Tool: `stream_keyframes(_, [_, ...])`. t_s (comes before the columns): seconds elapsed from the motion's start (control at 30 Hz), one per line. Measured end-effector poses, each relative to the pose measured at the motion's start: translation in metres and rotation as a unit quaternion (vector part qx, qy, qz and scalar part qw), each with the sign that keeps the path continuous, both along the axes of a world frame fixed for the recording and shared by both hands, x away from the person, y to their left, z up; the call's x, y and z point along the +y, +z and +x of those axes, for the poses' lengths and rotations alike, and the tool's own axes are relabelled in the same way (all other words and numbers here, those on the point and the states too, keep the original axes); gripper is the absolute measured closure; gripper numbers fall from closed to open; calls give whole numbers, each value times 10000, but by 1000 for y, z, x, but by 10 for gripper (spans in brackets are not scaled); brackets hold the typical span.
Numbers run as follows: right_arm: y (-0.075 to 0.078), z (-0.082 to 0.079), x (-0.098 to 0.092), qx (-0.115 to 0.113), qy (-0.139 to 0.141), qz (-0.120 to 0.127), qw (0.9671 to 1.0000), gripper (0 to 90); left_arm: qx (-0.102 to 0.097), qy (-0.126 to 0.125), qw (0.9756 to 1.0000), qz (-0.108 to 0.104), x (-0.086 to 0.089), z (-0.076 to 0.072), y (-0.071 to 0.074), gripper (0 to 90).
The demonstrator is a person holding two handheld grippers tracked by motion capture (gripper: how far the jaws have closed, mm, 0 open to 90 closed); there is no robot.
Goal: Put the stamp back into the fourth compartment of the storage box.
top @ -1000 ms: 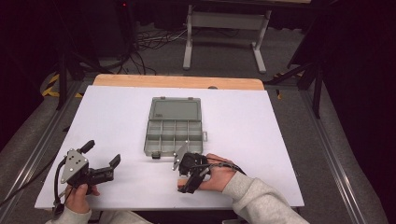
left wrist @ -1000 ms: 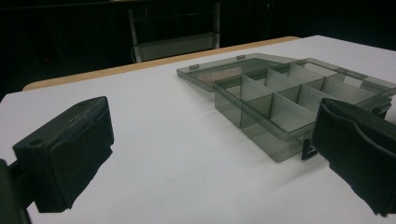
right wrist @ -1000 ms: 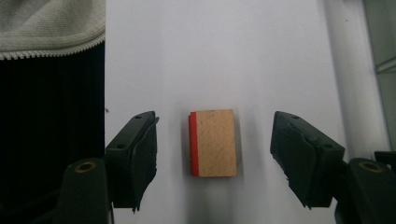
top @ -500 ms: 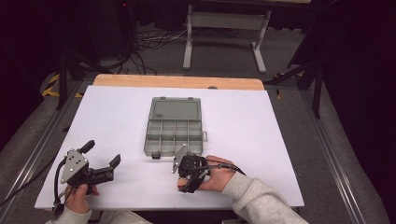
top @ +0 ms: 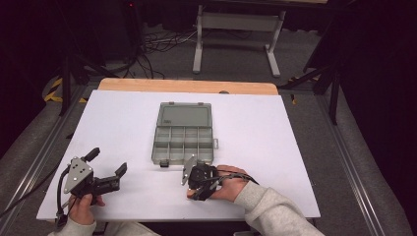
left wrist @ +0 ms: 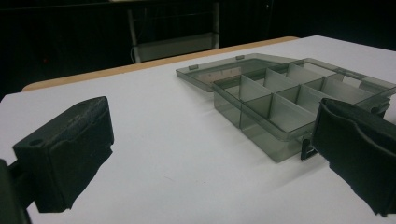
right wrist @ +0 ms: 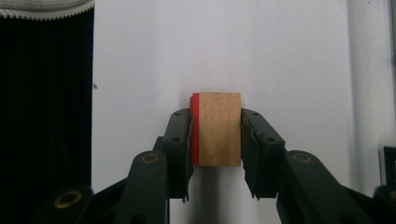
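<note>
High view puts your left gripper (top: 105, 169) at the near left of the white table (top: 123, 118), jaws spread wide with nothing between them. Moving right, the grey compartment box (top: 183, 140) lies open at the middle of the table, its lid folded back on the far side. Just beyond its near right corner sits your right gripper (top: 189, 182), resting low on the table, but from above your hand covers what it grips.

Your left gripper view fills in the box: clear smoky walls, divided cells, a latch on the near edge, all seen between the two parted pads.

Your right gripper view gives you what the overhead camera cannot. The jaws have just been closing, and they now press on both sides of a small wooden block (right wrist: 217, 129) with one red face, lying on the white surface.
</note>
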State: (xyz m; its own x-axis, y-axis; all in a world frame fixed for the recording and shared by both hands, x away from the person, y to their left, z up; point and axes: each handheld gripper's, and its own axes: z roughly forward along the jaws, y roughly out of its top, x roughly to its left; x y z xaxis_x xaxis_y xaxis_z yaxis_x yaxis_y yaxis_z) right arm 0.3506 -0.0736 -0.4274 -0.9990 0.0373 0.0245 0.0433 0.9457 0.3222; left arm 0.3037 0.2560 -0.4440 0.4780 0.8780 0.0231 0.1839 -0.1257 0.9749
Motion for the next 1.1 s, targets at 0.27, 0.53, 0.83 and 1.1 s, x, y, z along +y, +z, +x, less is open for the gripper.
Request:
stream_keyframes(0.27, [0,0,0,-8,14,8,10000,652,-1,5,10000,-5,0,0,0,2])
stream_keyframes(0.53, [4,1,-3,-10,-33,177,9998,653,2,10,10000,-5,0,0,0,2])
stream_keyframes(0.83, [17,2,-10,-110,-177,605,9980,653,-2,12,10000,-8,0,0,0,2])
stream_keyframes(1.1, [29,5,-18,-213,-280,1141,9929,653,5,43,10000,-20,1,0,0,2])
